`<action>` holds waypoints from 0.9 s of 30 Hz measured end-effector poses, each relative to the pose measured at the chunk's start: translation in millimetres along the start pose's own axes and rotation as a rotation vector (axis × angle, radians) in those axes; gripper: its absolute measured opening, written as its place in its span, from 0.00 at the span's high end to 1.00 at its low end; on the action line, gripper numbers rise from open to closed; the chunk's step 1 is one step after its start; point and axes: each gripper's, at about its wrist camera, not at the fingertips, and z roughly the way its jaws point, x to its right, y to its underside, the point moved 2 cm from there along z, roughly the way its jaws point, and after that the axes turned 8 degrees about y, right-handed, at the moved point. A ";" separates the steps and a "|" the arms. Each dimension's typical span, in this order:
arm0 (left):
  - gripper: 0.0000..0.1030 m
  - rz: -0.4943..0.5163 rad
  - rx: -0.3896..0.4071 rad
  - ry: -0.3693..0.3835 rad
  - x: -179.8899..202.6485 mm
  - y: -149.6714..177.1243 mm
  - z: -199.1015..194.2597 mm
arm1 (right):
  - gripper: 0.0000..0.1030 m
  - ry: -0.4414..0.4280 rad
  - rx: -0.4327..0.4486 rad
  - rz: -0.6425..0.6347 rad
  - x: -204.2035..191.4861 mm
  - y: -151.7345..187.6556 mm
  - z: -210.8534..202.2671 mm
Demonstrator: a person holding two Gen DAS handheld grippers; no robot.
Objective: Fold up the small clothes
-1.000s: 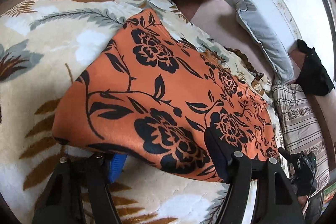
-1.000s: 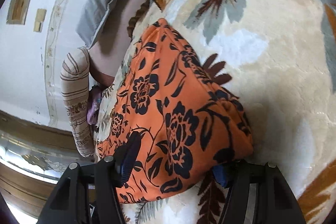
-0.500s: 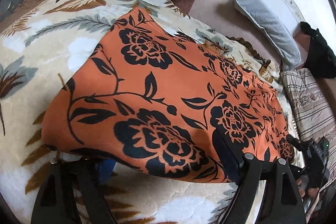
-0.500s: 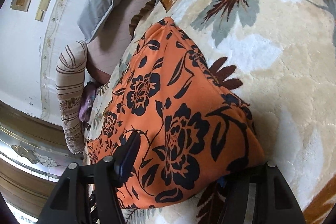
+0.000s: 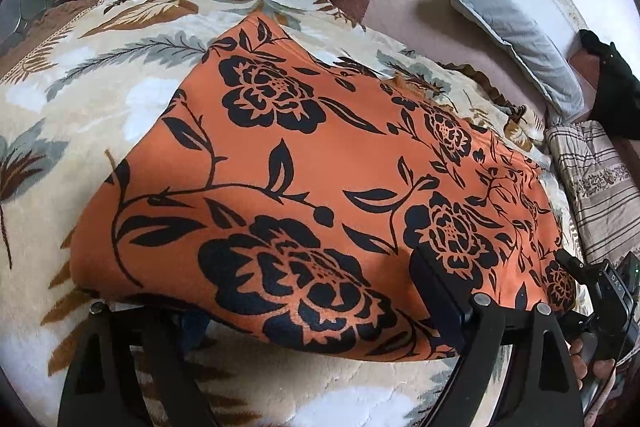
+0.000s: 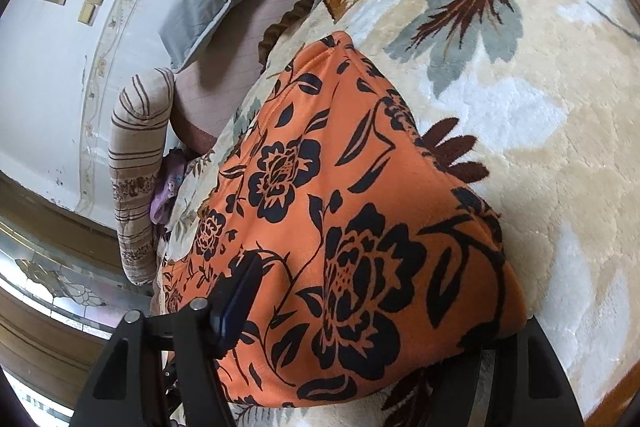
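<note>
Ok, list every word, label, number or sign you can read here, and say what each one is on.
"DAS", or close to it: small pale letters on the right gripper, at the edge of the left wrist view; blurred, so not certain.
Orange garment: flower print only, no text.
Blanket: leaf pattern, no text.
Wall plates: no legible markings.

Bright daylight, sharp, fisheye-warped edges.
</note>
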 end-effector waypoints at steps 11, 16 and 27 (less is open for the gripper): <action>0.12 0.003 0.004 0.023 -0.8 -0.5 -1.0 | 0.72 0.048 0.022 -0.053 -2.5 -0.1 -1.0; 0.46 -0.132 0.017 0.087 -26.9 -6.4 -9.3 | 0.74 0.067 0.063 -0.118 -12.7 1.3 -8.1; 0.39 -0.435 0.002 0.194 -51.1 -14.8 -9.6 | 0.36 -0.067 -0.022 0.073 6.4 -5.7 -0.3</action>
